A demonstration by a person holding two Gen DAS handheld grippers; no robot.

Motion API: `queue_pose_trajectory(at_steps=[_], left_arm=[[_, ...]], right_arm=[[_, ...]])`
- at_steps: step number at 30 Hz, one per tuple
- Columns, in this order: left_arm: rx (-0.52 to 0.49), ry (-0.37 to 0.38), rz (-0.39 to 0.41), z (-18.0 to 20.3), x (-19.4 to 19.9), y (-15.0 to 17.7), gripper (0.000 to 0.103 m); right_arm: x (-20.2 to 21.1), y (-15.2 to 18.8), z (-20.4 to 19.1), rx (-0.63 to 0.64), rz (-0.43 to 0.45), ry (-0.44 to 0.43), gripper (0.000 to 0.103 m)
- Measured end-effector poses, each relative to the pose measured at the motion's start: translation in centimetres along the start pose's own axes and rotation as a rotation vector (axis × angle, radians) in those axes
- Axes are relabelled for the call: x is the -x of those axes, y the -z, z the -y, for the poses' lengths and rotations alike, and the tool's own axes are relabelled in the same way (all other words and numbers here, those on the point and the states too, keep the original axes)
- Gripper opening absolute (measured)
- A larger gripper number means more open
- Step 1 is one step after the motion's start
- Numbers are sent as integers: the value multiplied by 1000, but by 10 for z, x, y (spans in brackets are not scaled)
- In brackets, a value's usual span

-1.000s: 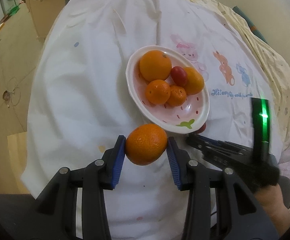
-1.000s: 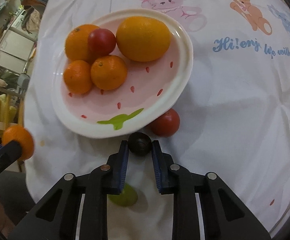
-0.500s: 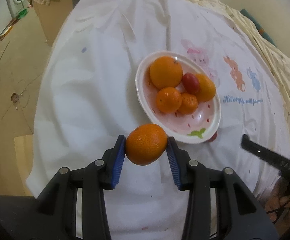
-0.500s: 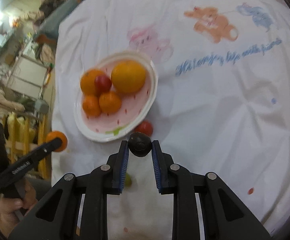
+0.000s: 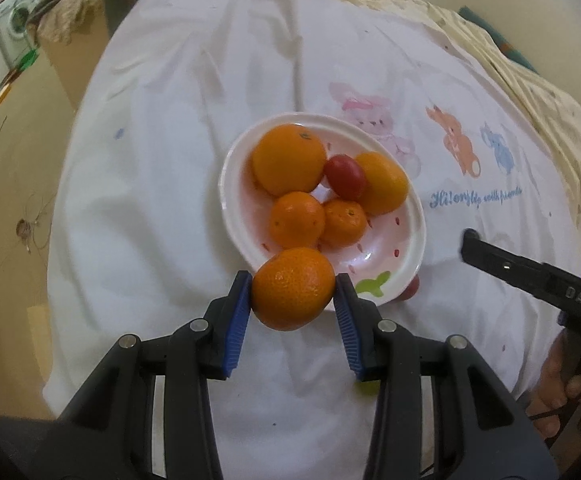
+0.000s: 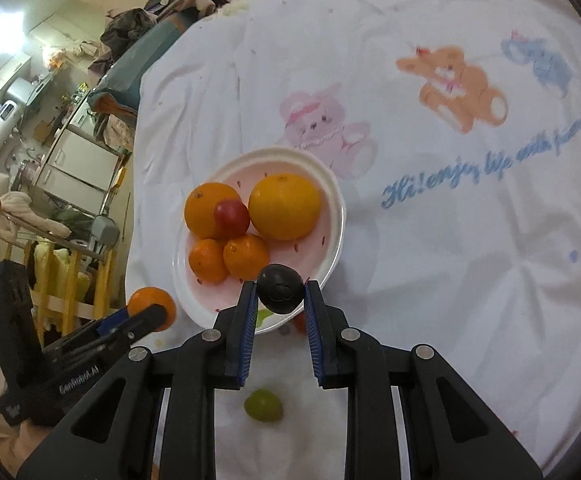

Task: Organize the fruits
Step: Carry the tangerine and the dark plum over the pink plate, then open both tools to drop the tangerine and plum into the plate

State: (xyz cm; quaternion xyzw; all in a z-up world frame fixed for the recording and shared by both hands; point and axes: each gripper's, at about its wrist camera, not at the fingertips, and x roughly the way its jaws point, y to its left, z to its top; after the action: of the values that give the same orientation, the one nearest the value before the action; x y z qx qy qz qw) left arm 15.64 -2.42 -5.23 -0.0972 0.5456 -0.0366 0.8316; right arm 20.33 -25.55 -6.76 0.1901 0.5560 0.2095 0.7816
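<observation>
A white and pink plate [image 5: 410,236] [image 6: 330,196] on the white cloth holds two big oranges, two small mandarins and a red tomato [image 5: 344,176] [image 6: 232,218]. My left gripper [image 5: 292,292] is shut on a mandarin [image 5: 293,288], held at the plate's near rim; it also shows in the right wrist view [image 6: 152,308]. My right gripper [image 6: 280,292] is shut on a small dark round fruit [image 6: 280,288], above the plate's near edge. A red tomato [image 5: 411,290] [image 6: 299,322] lies on the cloth by the plate's rim. A green grape [image 6: 262,405] lies below my right gripper.
The white cloth [image 5: 170,160] with cartoon bears and blue lettering covers a round table. The floor, a washing machine [image 5: 14,20] and a cardboard box lie beyond the left edge. Cabinets and clutter [image 6: 70,140] stand to the left in the right wrist view.
Both grippers have risen above the table with their fruits. The left gripper has moved the mandarin toward the plate's rim. The right gripper now holds the dark fruit over the plate's edge.
</observation>
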Motion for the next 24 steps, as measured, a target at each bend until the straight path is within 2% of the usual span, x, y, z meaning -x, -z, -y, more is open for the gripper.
queue_pose_trajectory(at_steps=[10,15,24], left_arm=[[1,32,-14,6,-19,-3,38],[33,52,-30,8,-26,-5,38],[-5,28,-46,18,-32,-6,38]], right_arm=[[-35,-7,0,-13,-68,-45,25],[-41,-9,-2,-6,-85,-50,27],[-42,-9,2,-21,-102,-53,28]])
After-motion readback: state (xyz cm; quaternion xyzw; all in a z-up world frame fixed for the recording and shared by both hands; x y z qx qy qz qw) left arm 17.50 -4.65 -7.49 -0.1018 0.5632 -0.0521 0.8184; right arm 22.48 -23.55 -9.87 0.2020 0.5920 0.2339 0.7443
